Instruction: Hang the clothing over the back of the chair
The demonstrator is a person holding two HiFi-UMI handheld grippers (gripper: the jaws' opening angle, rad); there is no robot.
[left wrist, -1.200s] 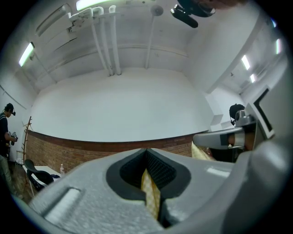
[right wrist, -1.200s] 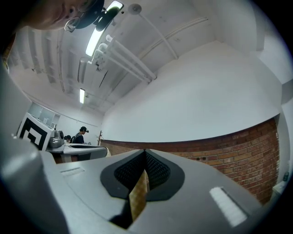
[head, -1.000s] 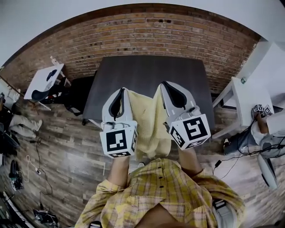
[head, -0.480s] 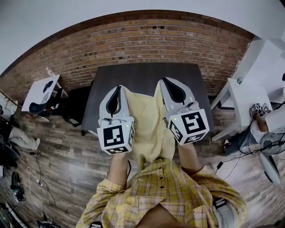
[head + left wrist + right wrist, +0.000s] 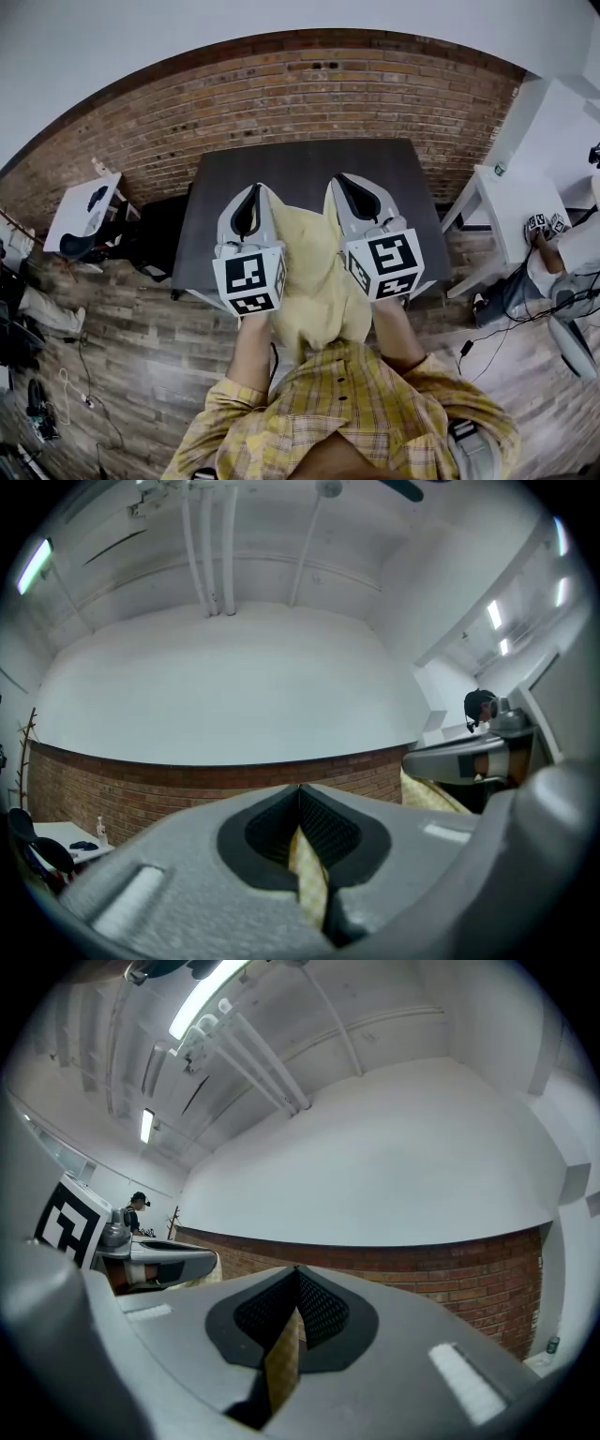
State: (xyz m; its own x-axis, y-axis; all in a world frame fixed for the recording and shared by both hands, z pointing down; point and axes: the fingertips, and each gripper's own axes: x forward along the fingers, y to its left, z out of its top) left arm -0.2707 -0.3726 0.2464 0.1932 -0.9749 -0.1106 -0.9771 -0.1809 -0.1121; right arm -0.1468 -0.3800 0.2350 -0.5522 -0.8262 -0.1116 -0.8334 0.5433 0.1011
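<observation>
At far left a dark shape [image 5: 155, 225] stands beside the table [image 5: 300, 164]; it may be the chair, but I cannot tell.

The left gripper [image 5: 251, 199] is raised in front of the person, over the table's near edge. In its own view the jaws are closed on a thin fold of the cloth [image 5: 307, 874], which runs down between the ribbed pads.

The cloth [image 5: 314, 272], pale yellow with a fine check, hangs between the two grippers. It is spread at the top and sags in soft folds toward the person's shirt, clear of the table.

The right gripper [image 5: 354, 192] is level with the left and a little apart from it. Its jaws are also pinched on an edge of the cloth [image 5: 283, 1363].

The cloth looks light, thin and limp. It should drape readily over a chair back, but it may slip off if the weight falls unevenly to one side. The hold at two points along the top edge suits it. Keeping those points apart should stop the cloth bunching as it is laid over. A thin fold could slide from the pads if tugged hard.
</observation>
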